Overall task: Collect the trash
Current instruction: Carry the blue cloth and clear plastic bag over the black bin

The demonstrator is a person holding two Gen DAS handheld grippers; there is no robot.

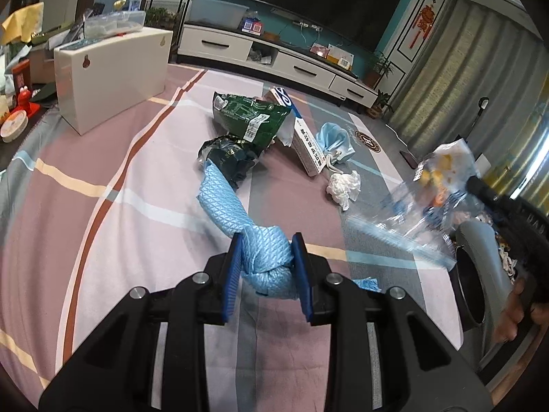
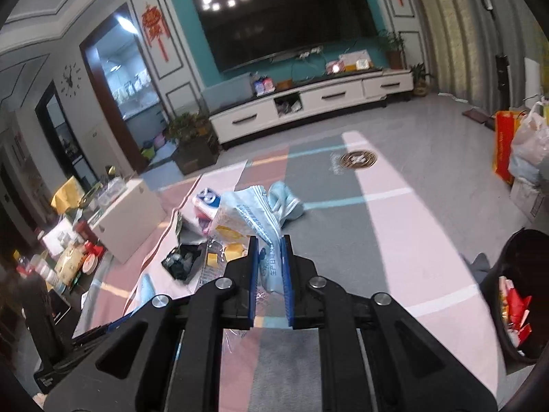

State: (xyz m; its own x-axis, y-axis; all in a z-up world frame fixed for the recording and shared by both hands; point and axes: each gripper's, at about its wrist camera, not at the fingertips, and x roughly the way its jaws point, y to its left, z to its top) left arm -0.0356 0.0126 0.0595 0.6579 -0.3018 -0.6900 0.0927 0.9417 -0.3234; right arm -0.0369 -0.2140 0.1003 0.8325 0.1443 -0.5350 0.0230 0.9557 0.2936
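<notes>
My left gripper is shut on a light blue quilted cloth that trails forward over the striped sheet. Beyond it lie a dark crumpled wrapper, a green snack bag, a white and blue carton, a blue face mask and a crumpled white tissue. My right gripper is shut on a clear plastic bag with yellow pieces inside and holds it in the air. That bag also shows blurred at the right of the left wrist view. A black trash bin stands at the right.
A white box stands on the sheet at the left, with clutter beside it. A TV cabinet runs along the far wall. Bags stand on the floor at the right.
</notes>
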